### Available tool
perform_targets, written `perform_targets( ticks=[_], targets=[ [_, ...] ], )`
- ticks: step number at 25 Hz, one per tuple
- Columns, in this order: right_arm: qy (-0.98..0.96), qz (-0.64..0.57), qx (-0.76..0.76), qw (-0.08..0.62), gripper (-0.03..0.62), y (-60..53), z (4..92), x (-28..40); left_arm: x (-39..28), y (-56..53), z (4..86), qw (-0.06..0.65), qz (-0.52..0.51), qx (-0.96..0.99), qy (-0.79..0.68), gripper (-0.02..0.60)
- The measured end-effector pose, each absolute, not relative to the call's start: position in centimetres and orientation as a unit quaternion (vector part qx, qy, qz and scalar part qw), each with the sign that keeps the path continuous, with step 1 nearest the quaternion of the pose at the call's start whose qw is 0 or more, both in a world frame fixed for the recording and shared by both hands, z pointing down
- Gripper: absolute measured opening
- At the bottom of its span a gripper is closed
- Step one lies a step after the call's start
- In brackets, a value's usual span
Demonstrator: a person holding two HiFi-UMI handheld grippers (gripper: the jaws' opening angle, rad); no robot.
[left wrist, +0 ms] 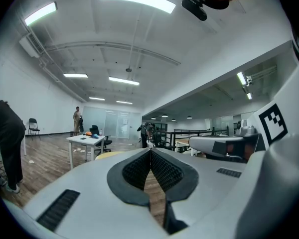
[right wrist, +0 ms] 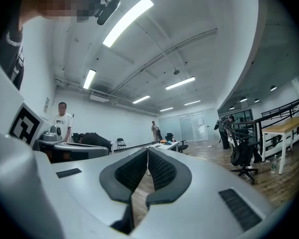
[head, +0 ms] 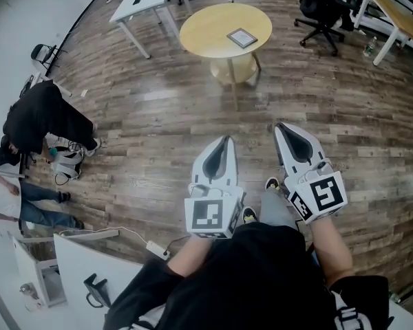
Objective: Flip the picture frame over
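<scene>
Both sets of jaws are shut tight, and nothing is caught in either one.

From the head view, we hold the left gripper point(head: 225, 141) and the right gripper point(head: 281, 126) side by side over the wood floor point(head: 151, 115). Both point level, toward the round yellow table point(head: 206, 26). The picture frame point(head: 241, 38) lies flat on that table, on its right part, well apart from both grippers. A white table point(head: 141, 2) stands behind the yellow one, to the left. A black office chair point(head: 322, 12) stands at the top right. At the left edge a person in black point(head: 45, 115) bends down low.

From the left gripper view, we see its two black pads point(left wrist: 165, 171) meet at the tip. Lower down they leave a thin gap, and only floor shows through it. The white table stands further off with something orange on top. A standing person point(left wrist: 77, 118) is far away by the wall. Our right gripper shows at the right side.

From the right gripper view, we see the same thing: its pads touch at the tip, with only floor in the thin gap below. Our left gripper shows at the left side, and a person in a white shirt point(right wrist: 63, 121) stands behind it. An office chair is at the right.
</scene>
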State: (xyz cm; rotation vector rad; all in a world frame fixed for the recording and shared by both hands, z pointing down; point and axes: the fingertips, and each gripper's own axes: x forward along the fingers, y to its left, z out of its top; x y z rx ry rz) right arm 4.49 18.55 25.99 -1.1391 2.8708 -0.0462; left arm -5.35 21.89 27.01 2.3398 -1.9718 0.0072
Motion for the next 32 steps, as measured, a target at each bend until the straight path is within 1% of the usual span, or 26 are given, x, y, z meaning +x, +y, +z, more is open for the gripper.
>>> perform_targets(
  ticks=[7,17,23,26,32],
  targets=[
    [0.925,-0.026,-0.378,0.025,0.017,11.3,27.6,5.5,-4.3,14.9,28.3,0.037,0.018,0.769,-0.637,0.021],
    [0.928,-0.019,-0.370,0.035,0.017,-4.2,26.7,7.2,-3.0,-0.2,27.9,0.035,0.020,0.762,-0.647,0.021],
    [0.919,-0.012,-0.391,0.050,0.017,-12.9,25.4,11.9,0.6,-8.8,28.4,0.030,0.034,0.773,-0.633,0.021],
    [0.922,-0.016,-0.384,0.041,0.017,-16.0,26.2,13.1,2.2,-11.8,29.2,0.034,0.038,0.774,-0.631,0.021],
    [0.928,-0.027,-0.371,0.038,0.017,-22.6,26.0,15.2,2.2,-17.1,29.8,0.040,0.040,0.764,-0.643,0.021]
  ],
)
